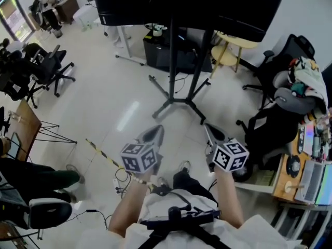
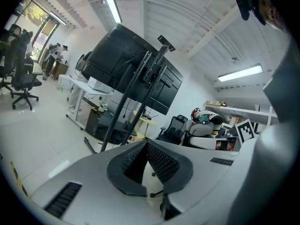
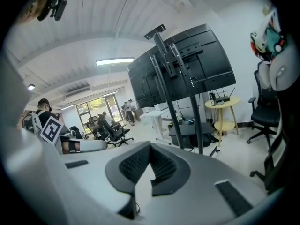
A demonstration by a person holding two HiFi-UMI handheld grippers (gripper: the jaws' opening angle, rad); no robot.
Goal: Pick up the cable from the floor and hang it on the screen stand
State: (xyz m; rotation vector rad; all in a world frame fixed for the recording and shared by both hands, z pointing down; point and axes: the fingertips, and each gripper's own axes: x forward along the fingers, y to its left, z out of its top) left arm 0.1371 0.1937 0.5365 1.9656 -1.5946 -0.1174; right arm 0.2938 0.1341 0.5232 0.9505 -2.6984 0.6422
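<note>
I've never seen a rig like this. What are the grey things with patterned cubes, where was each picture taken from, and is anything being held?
There is no robot: a person holds a grasping tool in each hand. The head view looks down from a camera on the person's head. It shows the left tool and the right tool pointing forward, each bearing a cube of square markers. The other two views come from cameras riding on each tool, looking along its jaws. Both pairs of jaws are closed together with nothing between them, so nothing is held. Ahead stands the screen stand, a dark pole on spread legs carrying a black screen. On the floor near the person's feet lies a thin dark cable.
</note>
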